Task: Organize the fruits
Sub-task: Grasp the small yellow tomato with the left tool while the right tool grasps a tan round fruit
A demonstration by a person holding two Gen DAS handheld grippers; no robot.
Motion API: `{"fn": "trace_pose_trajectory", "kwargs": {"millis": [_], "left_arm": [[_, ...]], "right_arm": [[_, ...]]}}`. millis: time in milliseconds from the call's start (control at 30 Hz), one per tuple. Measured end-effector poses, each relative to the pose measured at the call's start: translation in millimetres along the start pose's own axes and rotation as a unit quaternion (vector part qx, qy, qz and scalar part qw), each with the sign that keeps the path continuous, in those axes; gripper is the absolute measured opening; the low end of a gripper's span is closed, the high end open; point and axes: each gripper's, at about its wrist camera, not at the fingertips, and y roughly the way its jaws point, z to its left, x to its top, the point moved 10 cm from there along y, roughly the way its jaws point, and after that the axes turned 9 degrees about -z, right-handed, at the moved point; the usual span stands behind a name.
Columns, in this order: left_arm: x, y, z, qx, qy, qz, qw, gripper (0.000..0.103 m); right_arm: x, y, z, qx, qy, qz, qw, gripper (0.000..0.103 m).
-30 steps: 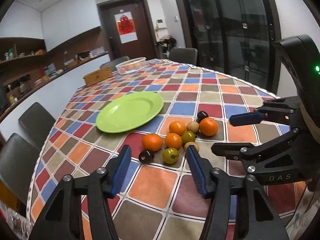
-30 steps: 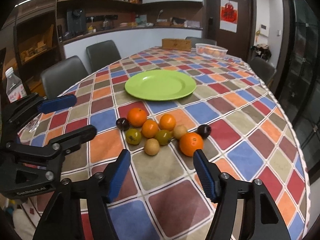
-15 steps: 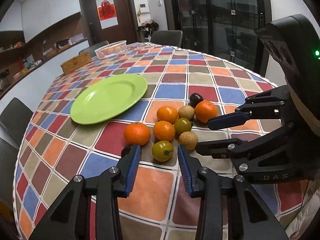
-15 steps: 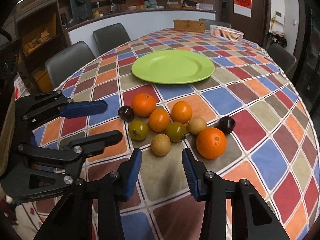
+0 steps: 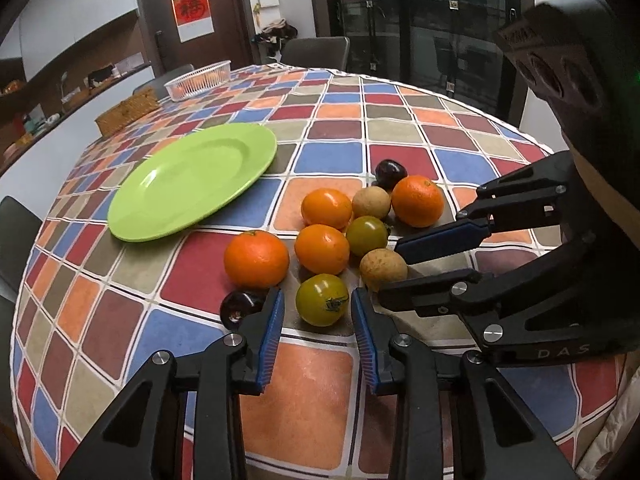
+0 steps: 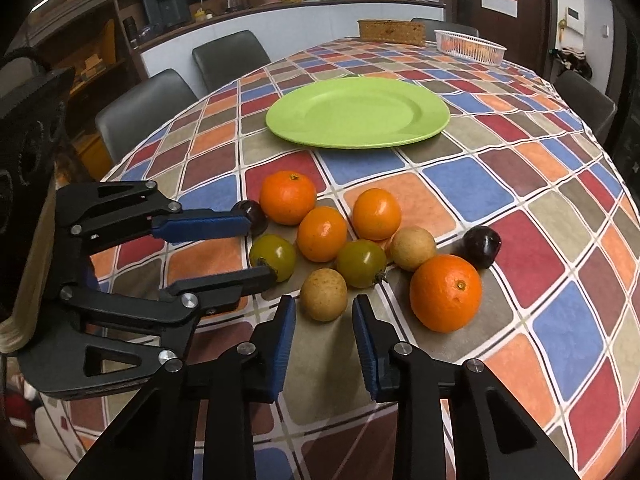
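A cluster of fruit lies on the chequered tablecloth in front of a bare green plate (image 5: 192, 180) (image 6: 356, 112). My left gripper (image 5: 317, 294) (image 6: 261, 248) has its jaws closing around a green tomato (image 5: 322, 300) (image 6: 273, 252); a small gap shows on each side. My right gripper (image 6: 324, 305) (image 5: 388, 270) is also closing, with a brown round fruit (image 6: 323, 295) (image 5: 383, 270) between its tips and the pads just clear of it. Several oranges, a second green tomato (image 6: 361, 263), another brown fruit (image 6: 413, 248) and two dark plums (image 6: 482, 246) (image 5: 240, 308) lie close around.
A white basket (image 5: 198, 80) (image 6: 468, 46) and a wicker box (image 5: 128, 114) (image 6: 391, 32) stand at the table's far end. Grey chairs (image 6: 140, 108) ring the table. The two grippers cross close together at the near side of the fruit.
Both grippers have sunk and moved in toward the fruit. Their jaws have narrowed a lot, the left around the green tomato and the right around the brown fruit.
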Motion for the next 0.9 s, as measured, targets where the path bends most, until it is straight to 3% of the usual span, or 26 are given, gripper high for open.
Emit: {"fn": "trace_pose_trajectory", "kwargs": {"millis": [133, 500, 900], "left_arm": [[-1, 6, 0, -0.005, -0.006, 0.005, 1.0, 0.029], [-1, -6, 6, 0.012, -0.043, 0.0, 0.999, 0.028], [15, -36, 13, 0.045, -0.076, -0.03, 0.9956, 0.028]], "right_arm": [[0, 3, 0, 0.005, 0.0, 0.002, 1.0, 0.031], [-1, 6, 0, 0.018, 0.007, 0.006, 1.0, 0.027], [16, -18, 5, 0.017, 0.011, -0.029, 0.999, 0.027]]}}
